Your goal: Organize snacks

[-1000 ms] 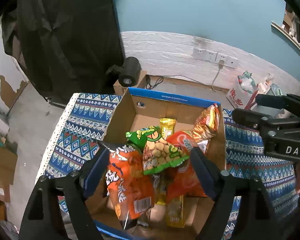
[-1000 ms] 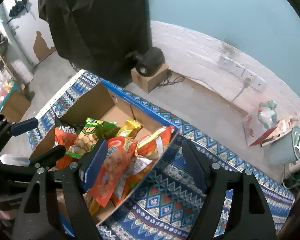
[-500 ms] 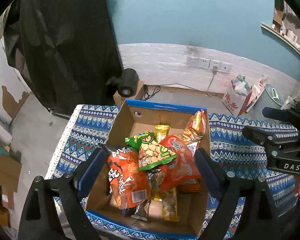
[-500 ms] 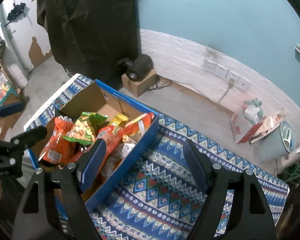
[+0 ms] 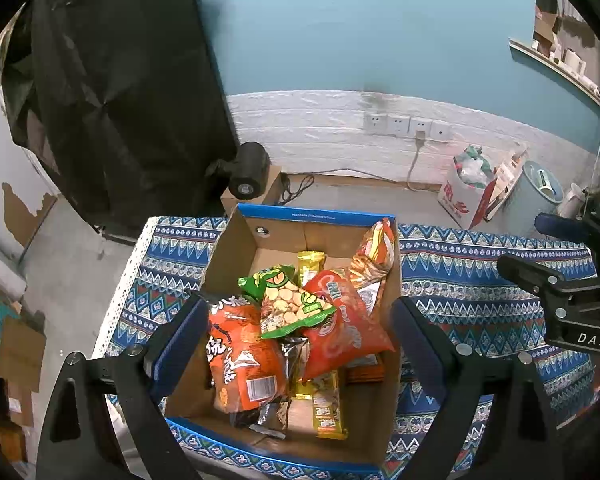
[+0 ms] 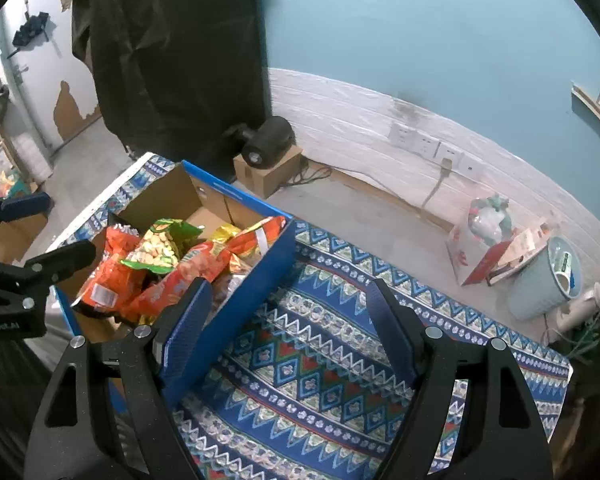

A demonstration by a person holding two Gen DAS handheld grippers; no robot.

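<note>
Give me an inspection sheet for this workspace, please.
Surface: patterned cloth, bare beside the box.
Job's things: box holds snack bags; green bag on top, orange bag beside it.
Clutter: nothing seen on the cloth.
Grippers: left gripper open above the box, empty; right gripper open, empty.
Cables: plugged cord at wall sockets.
Surroundings: bin, black curtain, speaker.

Makeshift storeroom: peeling wall (image 5: 28,208), floor clutter (image 5: 484,188).
</note>
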